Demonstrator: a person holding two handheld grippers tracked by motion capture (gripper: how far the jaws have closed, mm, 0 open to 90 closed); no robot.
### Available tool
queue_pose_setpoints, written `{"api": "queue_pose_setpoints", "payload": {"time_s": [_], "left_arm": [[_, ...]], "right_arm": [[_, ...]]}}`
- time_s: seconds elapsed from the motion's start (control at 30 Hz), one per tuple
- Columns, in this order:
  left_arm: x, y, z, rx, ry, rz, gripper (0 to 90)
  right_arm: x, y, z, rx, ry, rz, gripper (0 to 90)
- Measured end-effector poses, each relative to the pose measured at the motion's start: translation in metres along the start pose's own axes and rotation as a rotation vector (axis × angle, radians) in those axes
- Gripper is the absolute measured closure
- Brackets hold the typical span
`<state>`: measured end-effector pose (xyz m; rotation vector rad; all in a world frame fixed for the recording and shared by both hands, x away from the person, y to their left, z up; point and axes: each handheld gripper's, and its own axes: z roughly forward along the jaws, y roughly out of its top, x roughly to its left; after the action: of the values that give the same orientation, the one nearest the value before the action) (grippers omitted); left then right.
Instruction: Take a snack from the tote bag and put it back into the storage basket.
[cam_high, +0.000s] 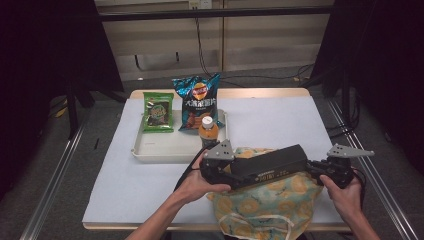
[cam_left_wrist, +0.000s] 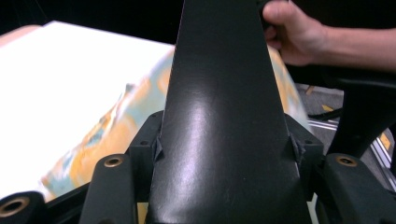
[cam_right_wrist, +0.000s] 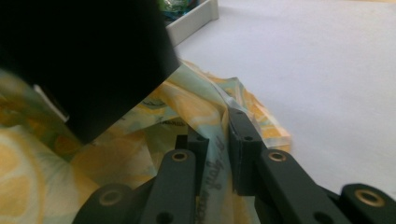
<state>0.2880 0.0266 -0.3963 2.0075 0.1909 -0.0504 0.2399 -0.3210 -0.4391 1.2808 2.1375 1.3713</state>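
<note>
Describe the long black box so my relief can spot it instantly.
Start at the white table and go to its near edge, where a lemon-print cloth bag lies. The long black box hangs just above that bag, clamped at one end by the left gripper; nothing else there is plain black and rectangular.

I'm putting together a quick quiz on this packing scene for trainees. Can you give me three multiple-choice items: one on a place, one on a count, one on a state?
1. Where does the orange-capped bottle stand?
A. in the tray
B. inside the bag
C. on the floor

2. How many snack packets lean in the tray?
A. one
B. two
C. four

3. What are the right tongs doing?
A. hanging open over the tray
B. pinching the printed cloth bag
C. gripping the bottle

Answers:
1 A, the bottle stands at the tray's near right corner.
2 B, a green packet and a blue chip bag.
3 B, the right gripper view shows the bag's cloth edge clamped between the pads, while the left tongs hold the long black box over the bag.
</note>
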Motion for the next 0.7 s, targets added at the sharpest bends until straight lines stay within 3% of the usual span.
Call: {"api": "queue_pose_setpoints", "payload": {"time_s": [0.23, 0.7], "left_arm": [[0.000, 0.007, -0.003, 0.005, 0.000, 0.010, 43.5], [0.005, -0.005, -0.028, 0.034, 0.011, 0.004, 43.5]], "right_arm": [[-0.003, 0.001, -0.002, -0.006, -0.012, -0.005, 82.7], [-0.024, 0.001, -0.010, -0.036, -0.094, 0.020, 85.2]]}}
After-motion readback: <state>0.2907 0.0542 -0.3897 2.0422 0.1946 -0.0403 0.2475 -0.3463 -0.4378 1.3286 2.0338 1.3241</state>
